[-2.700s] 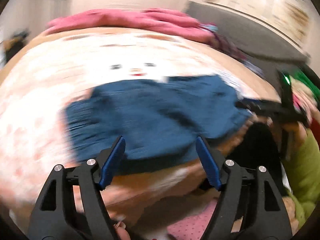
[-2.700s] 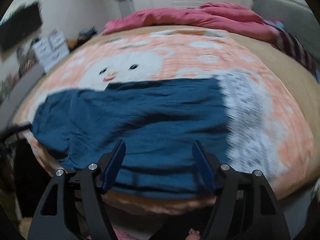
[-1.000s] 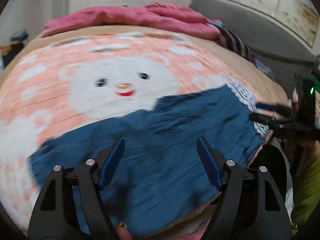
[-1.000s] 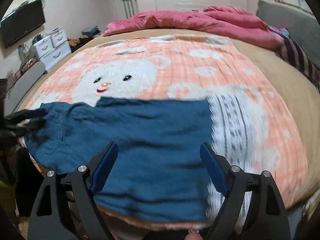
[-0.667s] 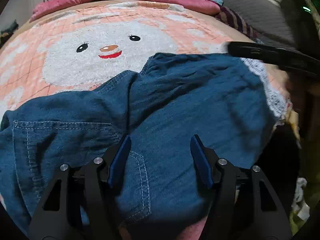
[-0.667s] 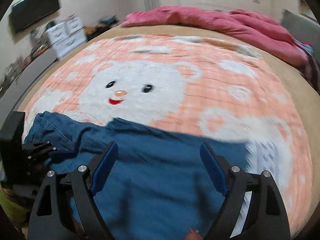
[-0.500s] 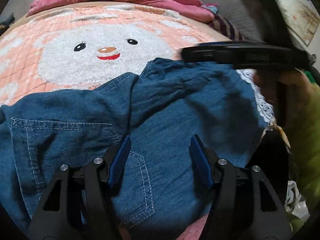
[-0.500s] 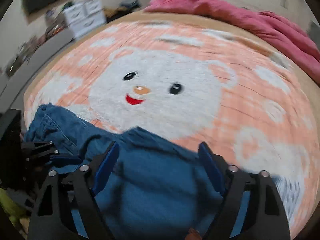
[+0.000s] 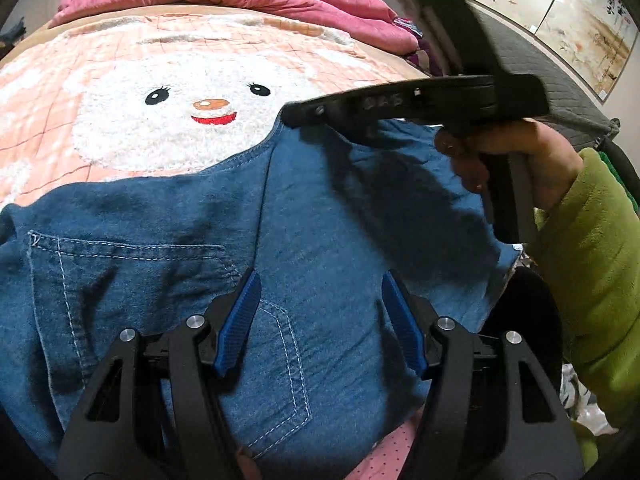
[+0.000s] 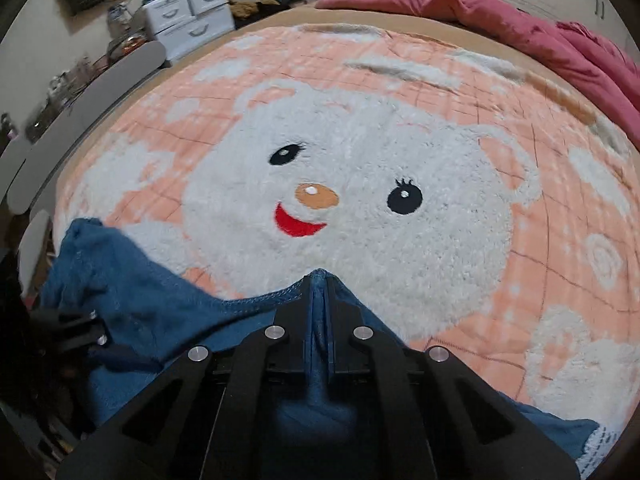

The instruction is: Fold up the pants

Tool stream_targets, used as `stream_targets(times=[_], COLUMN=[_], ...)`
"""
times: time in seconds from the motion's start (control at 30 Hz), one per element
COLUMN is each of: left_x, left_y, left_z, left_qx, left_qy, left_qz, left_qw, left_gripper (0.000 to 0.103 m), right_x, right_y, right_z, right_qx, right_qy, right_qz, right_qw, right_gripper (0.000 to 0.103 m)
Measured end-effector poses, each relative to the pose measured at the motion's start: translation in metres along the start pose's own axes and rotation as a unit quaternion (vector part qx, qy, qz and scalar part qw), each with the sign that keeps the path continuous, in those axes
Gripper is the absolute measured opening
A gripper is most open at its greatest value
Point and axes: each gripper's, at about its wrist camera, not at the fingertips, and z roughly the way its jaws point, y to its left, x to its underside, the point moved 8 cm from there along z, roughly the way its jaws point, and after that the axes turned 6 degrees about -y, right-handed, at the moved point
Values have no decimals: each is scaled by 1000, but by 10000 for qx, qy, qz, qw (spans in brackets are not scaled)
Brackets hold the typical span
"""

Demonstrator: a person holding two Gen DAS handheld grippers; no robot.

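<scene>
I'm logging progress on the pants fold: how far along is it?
Done: the blue pants lie spread on the bear blanket. In hand: the right gripper has just closed its jaws on the far edge; the left gripper hovers open. Left: every fold.

Evenly, warmly lit from overhead, sharp at the centre of both fisheye views but bowed and dark-vignetted at the corners, with a soft shadow on the pants (image 9: 304, 216) under the slightly motion-blurred right gripper (image 9: 288, 114) and mild softness across the blanket (image 10: 400, 128).
</scene>
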Motion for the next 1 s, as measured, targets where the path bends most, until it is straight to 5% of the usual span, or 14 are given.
stream_targets(times=[0.1,0.2,0.23,0.37,0.47,0.57,0.67,0.9,1.0], left_x=[0,1,1,-6,-23,-42,-57,-94,-96], left_y=[-1,-4,-7,-26,-39,-41,-36,-3,10], left_z=[1,-1,0,-9,-21,-17,0,54,74], left_qx=[-14,-27,-12,225,341,45,-187,-670,-816], left_qy=[3,-3,-19,-260,-541,-575,-411,15,185], left_qz=[8,64,75,146,99,107,-29,-314,-403], left_qw=[10000,10000,10000,9993,9979,9983,9990,9973,9957], left_gripper=[55,58,61,68,72,76,77,76,59], right_x=[9,8,7,13,34,68,96,128,133], right_y=[-1,-10,-16,-53,-102,-153,-195,-219,-210], right_z=[17,8,-7,-79,-135,-170,-179,-129,-117], right_qx=[122,99,-6,55,531,1355,1613,706,492], right_qy=[125,-163,-369,-1255,-1750,-1693,-1604,-1192,-1117], right_qz=[15,410,718,1394,1862,2089,2505,2961,2849], right_qw=[9998,9990,9967,9822,9653,9536,9410,9450,9508], right_gripper=[5,31,40,49,51,61,61,56,41])
